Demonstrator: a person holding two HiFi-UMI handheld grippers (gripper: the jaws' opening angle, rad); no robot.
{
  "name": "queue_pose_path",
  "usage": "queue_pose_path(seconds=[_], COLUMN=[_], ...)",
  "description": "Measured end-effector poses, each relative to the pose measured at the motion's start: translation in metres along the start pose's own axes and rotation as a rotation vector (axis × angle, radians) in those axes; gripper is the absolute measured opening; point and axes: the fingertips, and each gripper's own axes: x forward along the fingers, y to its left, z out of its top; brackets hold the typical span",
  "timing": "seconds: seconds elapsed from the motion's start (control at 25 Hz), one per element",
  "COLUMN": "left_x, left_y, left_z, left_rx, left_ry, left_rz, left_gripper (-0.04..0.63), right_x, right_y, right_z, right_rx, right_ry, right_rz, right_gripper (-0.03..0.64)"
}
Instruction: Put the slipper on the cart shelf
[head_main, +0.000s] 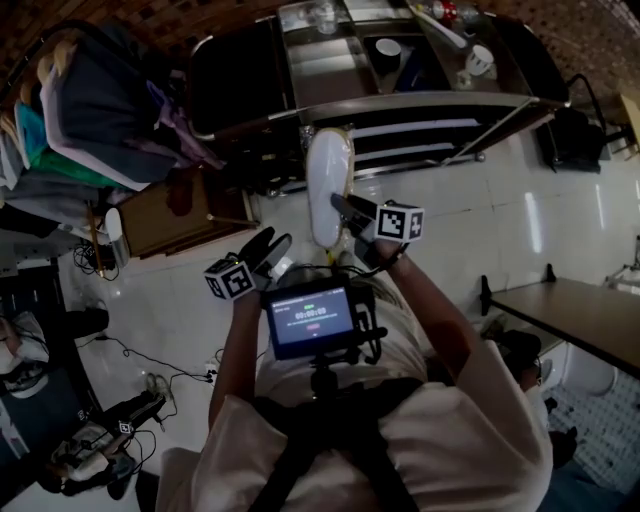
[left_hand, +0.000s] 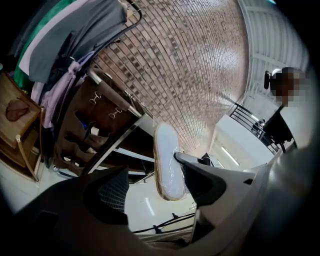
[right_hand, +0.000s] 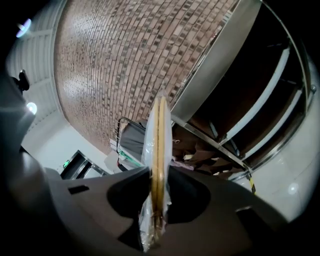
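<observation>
Both arms are stretched forward from the chest, low over the white tiled floor (head_main: 480, 230), with the right one reaching further ahead. The right claw (head_main: 340, 205) (right_hand: 157, 172) is pinched on the heel end of the slipper (head_main: 325, 175) (right_hand: 157, 135), which is wrapped in clear plastic. The slipper is held in the air on edge, its length pointing away from the body towards the front edge of the metal cart (head_main: 420, 100) (right_hand: 225, 75). It has not been set on anything, and its far end is seen just short of the cart's lower shelves (head_main: 420, 150). The left claw (head_main: 275, 245) (left_hand: 145, 167) is kept nearer the body, to the left of the slipper and apart from it. Its jaws are spread and nothing is gripped; the slipper (left_hand: 167, 165) is seen only beyond them. Cups and a glass are carried on the cart's top. Hanging clothes (head_main: 90, 100) (left_hand: 65, 30) are crowded at the cart's left end above a brown wooden unit (head_main: 180, 215), and a brick wall (left_hand: 190, 65) is seen behind. The gap between the slipper and the shelves is not crossed by anything.
</observation>
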Motion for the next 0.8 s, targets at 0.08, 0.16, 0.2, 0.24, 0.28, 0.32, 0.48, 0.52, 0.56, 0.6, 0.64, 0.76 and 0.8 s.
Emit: queue_pose_path(seconds=[0.08,0.16,0.2,0.24,0.28,0.32,0.48,0.52,0.56,0.6,0.64,0.76,0.8], left_x=[0.005,0.009,0.012,0.015,0.018,0.020,0.033,0.038,0.043,0.048,0.053,0.064,0.069], left_y=[-0.001,0.003,0.006,0.010,0.014,0.018,0.023,0.022,0.020,0.020,0.021,0.022,0.020], left_z=[-0.004,-0.002,-0.001,0.001,0.003,0.004,0.016,0.019,0.020,0.020,0.019,0.013,0.011], left_rx=[0.025,0.041,0.046,0.052,0.063,0.082,0.192,0.215,0.238,0.260,0.279,0.288,0.286], left_ry=[0.025,0.043,0.053,0.067,0.087,0.110,0.184,0.196,0.208,0.221,0.236,0.271,0.278], left_rz=[0.013,0.022,0.028,0.040,0.058,0.079,0.132,0.132,0.129,0.128,0.131,0.142,0.140], left_gripper=[0.268,0.185,0.161,0.133,0.099,0.056,0.006,0.001,0.000,0.000,0.000,0.000,0.000], right_x=[-0.012,-0.022,-0.026,-0.031,-0.035,-0.039,-0.049,-0.050,-0.051,-0.051,-0.050,-0.043,-0.042], right_y=[-0.009,-0.017,-0.022,-0.028,-0.033,-0.038,-0.053,-0.055,-0.057,-0.059,-0.061,-0.068,-0.072], right_z=[0.004,0.007,0.009,0.011,0.012,0.013,0.011,0.012,0.013,0.013,0.013,0.010,0.010], right_rx=[-0.003,-0.007,-0.001,0.005,0.009,0.016,0.049,0.048,0.050,0.052,0.053,0.051,0.043], right_ry=[-0.016,-0.038,-0.050,-0.061,-0.069,-0.074,-0.087,-0.087,-0.086,-0.086,-0.084,-0.060,-0.047], right_rz=[-0.021,-0.049,-0.063,-0.080,-0.099,-0.117,-0.161,-0.176,-0.189,-0.199,-0.207,-0.216,-0.222], right_gripper=[0.097,0.097,0.097,0.097,0.097,0.097,0.097,0.097,0.097,0.097,0.097,0.097,0.097])
